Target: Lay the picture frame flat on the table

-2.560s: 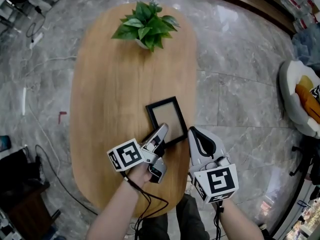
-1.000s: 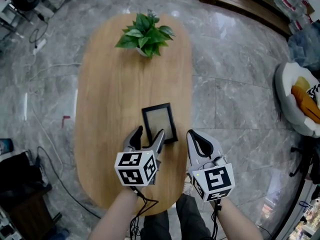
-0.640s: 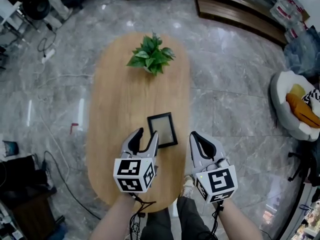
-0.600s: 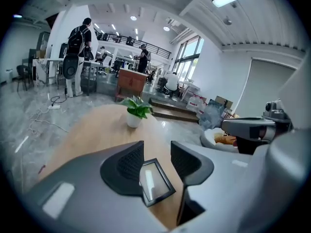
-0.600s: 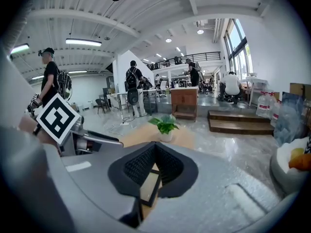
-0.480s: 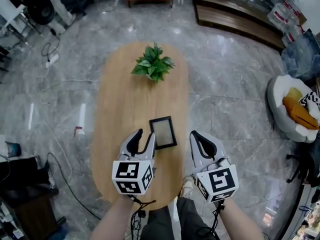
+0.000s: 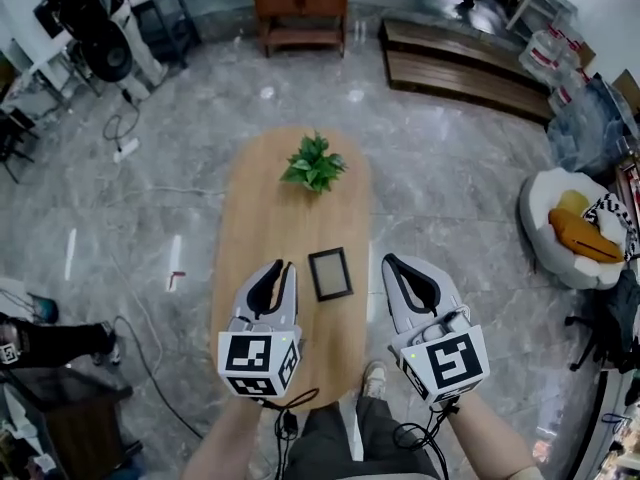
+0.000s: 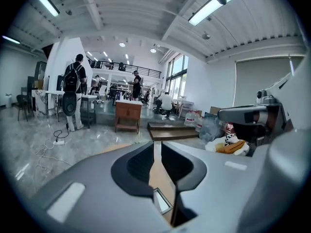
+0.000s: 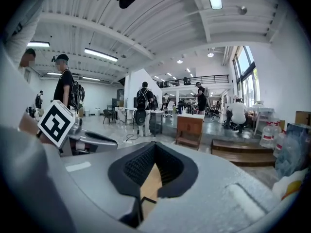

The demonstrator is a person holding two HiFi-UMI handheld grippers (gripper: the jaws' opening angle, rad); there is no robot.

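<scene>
**A:** Where is the picture frame (image 7: 330, 273) at this moment?

**B:** It lies flat on the wooden counter (image 7: 260, 218), with its pale face up. It is in the half near the person, toward the right edge. Nothing touches it, and the plant (image 7: 314, 161) stands well apart at the far end.

**A:** And the 2 tools?

**B:** The left hand-held gripper (image 7: 284, 268) hangs high above the counter, beside the frame in the head view and clearly not in contact with it. Its jaws have just been closing. Only a thin slit is left between them and nothing is inside, only the counter far below. The right hand-held gripper (image 7: 389, 260) is also high, over the counter's right edge and the grey floor (image 7: 450, 188). Its jaws are together and it is empty.

**A:** So how much of the task is left?

**B:** I judge that it is finished. The frame is down, level and released, and I see no step that is not yet done.
</scene>
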